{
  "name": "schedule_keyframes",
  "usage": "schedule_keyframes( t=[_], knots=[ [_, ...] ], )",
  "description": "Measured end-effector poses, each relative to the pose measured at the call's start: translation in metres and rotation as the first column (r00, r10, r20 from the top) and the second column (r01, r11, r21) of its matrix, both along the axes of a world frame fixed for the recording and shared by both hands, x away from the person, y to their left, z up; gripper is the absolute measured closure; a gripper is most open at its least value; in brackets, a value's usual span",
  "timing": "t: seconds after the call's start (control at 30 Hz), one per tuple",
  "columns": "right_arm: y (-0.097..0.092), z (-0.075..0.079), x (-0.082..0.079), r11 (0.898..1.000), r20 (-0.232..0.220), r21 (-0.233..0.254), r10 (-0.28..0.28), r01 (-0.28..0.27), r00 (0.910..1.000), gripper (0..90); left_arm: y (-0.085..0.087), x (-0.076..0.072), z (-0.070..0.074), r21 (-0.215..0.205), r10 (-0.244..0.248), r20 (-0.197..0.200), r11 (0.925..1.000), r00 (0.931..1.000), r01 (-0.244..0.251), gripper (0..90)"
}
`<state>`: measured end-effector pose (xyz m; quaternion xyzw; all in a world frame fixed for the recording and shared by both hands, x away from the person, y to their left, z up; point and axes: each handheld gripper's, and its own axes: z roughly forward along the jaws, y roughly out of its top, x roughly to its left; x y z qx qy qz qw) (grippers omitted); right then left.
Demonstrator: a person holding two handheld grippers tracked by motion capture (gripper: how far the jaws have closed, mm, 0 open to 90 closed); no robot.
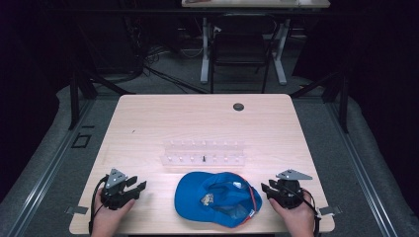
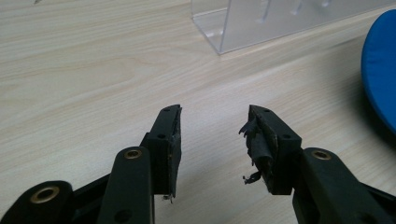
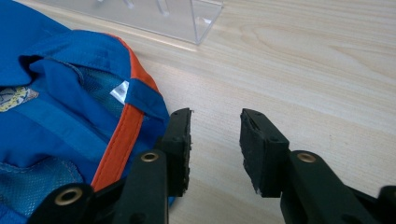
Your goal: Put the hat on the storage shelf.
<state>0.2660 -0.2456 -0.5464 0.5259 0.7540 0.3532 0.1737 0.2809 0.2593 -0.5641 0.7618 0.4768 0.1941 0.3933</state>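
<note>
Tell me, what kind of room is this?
Probably a lab or workshop for recording tasks. A light wooden table stands inside a dark curtained space, cables trail over the grey floor behind it, and a clear plastic rack sits beside a blue cap with orange trim.

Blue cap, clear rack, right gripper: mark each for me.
Blue cap (image 1: 192, 195), high view, on the blue brim at the cap's left.
Clear rack (image 1: 203, 159), high view, on its front wall.
Right gripper (image 3: 215, 149), right gripper view, midway between its open fingertips.
</note>
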Motion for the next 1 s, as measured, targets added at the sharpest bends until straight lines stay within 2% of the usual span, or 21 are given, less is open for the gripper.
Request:
schedule_keyframes(
  t=[0.07,0.2,0.27,0.37,0.5,0.6,0.73,0.9,1.0],
  knots=[
    [0.0002,0.0003,-0.0001,1.0,-0.002,0.002,0.004,-0.004,1.0,64.9,-0.0003,0.0002,0.0003,0.0,0.004,0.003,1.0,1.0,-0.004,55.2],
    [0.0011,-0.0004,0.0007,0.999,-0.034,0.028,0.037,-0.036,0.9988,65.4,-0.0002,-0.0006,0.0006,-0.01,-0.001,-0.009,1.0,1.0,0.001,55.2],
    [0.0021,-0.0018,0.0,0.999,-0.05,0.043,0.028,-0.026,0.9983,64.5,-0.0006,-0.0009,0.0008,-0.005,-0.008,-0.009,1.0,0.9999,0.008,55.2],
    [0.0032,-0.0014,-0.001,0.999,-0.061,0.038,0.018,-0.016,0.998,61.8,-0.0022,-0.002,0.0007,0.007,-0.026,-0.009,0.9996,0.9996,0.026,54.9],
    [0.0056,-0.0022,-0.0017,0.999,-0.079,0.045,0.033,-0.029,0.9964,66.8,-0.0034,-0.0041,0.0015,0.012,-0.03,-0.001,0.9995,0.9996,0.03,53.6],
    [0.0077,-0.0021,-0.0031,0.999,-0.084,0.027,0.029,-0.027,0.9961,70.2,-0.0029,-0.0049,0.0024,0.005,-0.03,-0.002,0.9995,0.9995,0.03,52.5],
    [0.0069,-0.0003,-0.0042,0.999,-0.089,0.034,0.016,-0.013,0.9959,72.3,-0.0027,-0.0031,0.0019,0.002,-0.038,-0.006,0.9993,0.9993,0.038,51.6],
    [0.0067,-0.006,-0.0015,0.998,-0.159,0.063,0.021,-0.011,0.987,70.1,-0.0058,-0.0003,0.0016,0.014,-0.04,-0.01,0.9991,0.9991,0.04,51.6],
    [0.0096,-0.0093,-0.0008,0.998,-0.183,0.059,0.027,-0.016,0.9828,68.3,-0.0067,0.0,0.0012,0.017,-0.043,-0.007,0.9989,0.999,0.043,51.8]
  ],
)
